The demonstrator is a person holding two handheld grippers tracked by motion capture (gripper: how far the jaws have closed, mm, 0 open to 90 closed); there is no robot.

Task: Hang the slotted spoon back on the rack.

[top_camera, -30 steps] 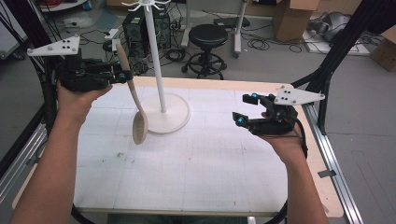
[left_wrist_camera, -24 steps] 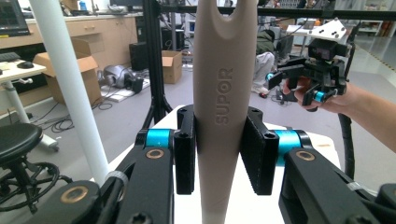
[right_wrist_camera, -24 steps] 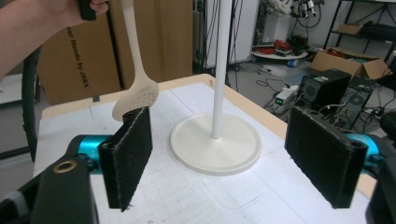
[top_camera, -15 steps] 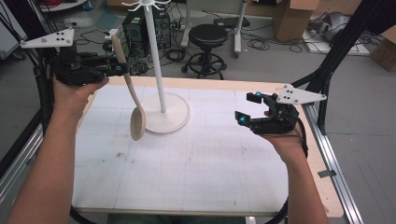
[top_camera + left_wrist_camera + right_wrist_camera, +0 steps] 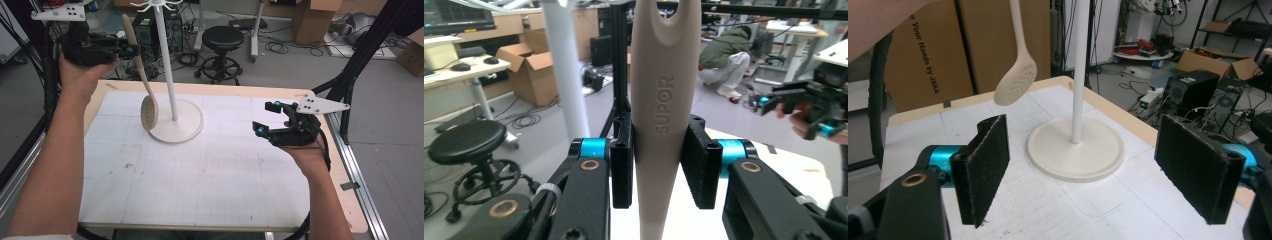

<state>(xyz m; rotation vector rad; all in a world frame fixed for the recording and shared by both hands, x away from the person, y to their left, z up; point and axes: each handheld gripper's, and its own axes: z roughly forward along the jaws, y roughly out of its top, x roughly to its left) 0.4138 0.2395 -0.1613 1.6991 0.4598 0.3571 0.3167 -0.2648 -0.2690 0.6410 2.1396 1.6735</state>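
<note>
A beige slotted spoon [image 5: 149, 112] hangs bowl-down beside the white hook stand [image 5: 166, 65], above the left edge of the stand's round base. My left gripper [image 5: 131, 50] is raised at the far left and shut on the spoon's handle [image 5: 664, 100], with both pads pressed to its sides. The hooks at the stand's top sit just right of the handle's end. My right gripper [image 5: 266, 116] hovers over the table's right side. Its jaws have just been opening and have nothing between them. Past those jaws [image 5: 1093, 170] I see the spoon's bowl [image 5: 1015, 80] and the stand's base [image 5: 1075, 147].
The white gridded table [image 5: 200, 190] has bare room in front of the stand. Behind the table stand a black stool [image 5: 223, 40], cardboard boxes [image 5: 312, 17] and cables on the floor. Black frame rails [image 5: 350, 75] run along the table's right side.
My left hand has lifted the spoon and carried it away from me, so the bowl now hangs closer to the stand's pole. The right hand has stayed where it was.
</note>
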